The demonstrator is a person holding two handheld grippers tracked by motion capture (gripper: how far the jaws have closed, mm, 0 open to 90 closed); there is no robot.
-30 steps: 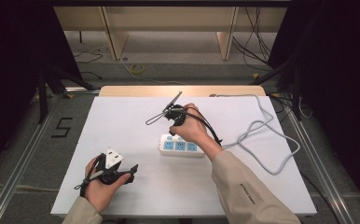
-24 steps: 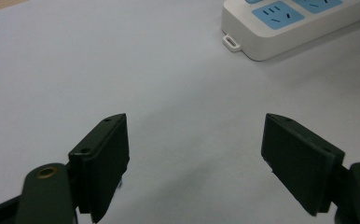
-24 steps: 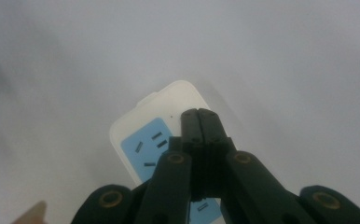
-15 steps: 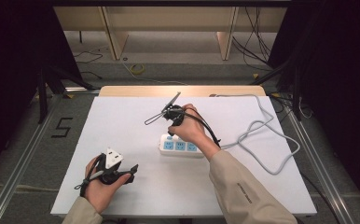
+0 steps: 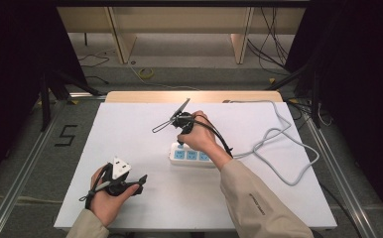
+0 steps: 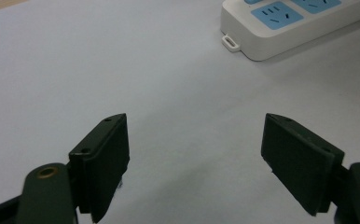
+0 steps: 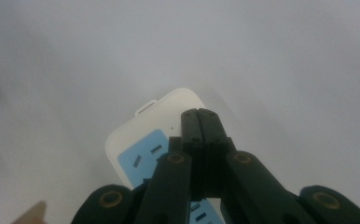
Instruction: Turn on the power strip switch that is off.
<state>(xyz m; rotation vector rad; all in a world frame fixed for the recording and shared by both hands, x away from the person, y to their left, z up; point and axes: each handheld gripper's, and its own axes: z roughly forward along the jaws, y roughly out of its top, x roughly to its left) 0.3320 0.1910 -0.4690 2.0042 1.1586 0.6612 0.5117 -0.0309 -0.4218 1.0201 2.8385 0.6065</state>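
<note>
The power strip (image 5: pixel 192 156) lies flat near the middle of the white table (image 5: pixel 259 198), its blue sockets facing up, and its grey cable (image 5: pixel 284 148) runs away in loops to the right and then toward the far edge.

Nearest to the person, the left gripper (image 5: pixel 139 179) rests low at the front left of the table in the left hand (image 5: pixel 107 196). In the left gripper view its jaws stand wide apart with nothing between them, and the end of the strip shows ahead at the upper right.

Farther out, the right gripper (image 7: pixel 201 122) points down over the left end of the strip, held in the right hand (image 5: pixel 202 135). Its jaws are pressed together with nothing held. The tips seem to touch the white casing beside the end socket, though the blurred close view does not make it certain.

Beyond the table are wooden legs (image 5: pixel 122 37) and loose cables on the floor.
</note>
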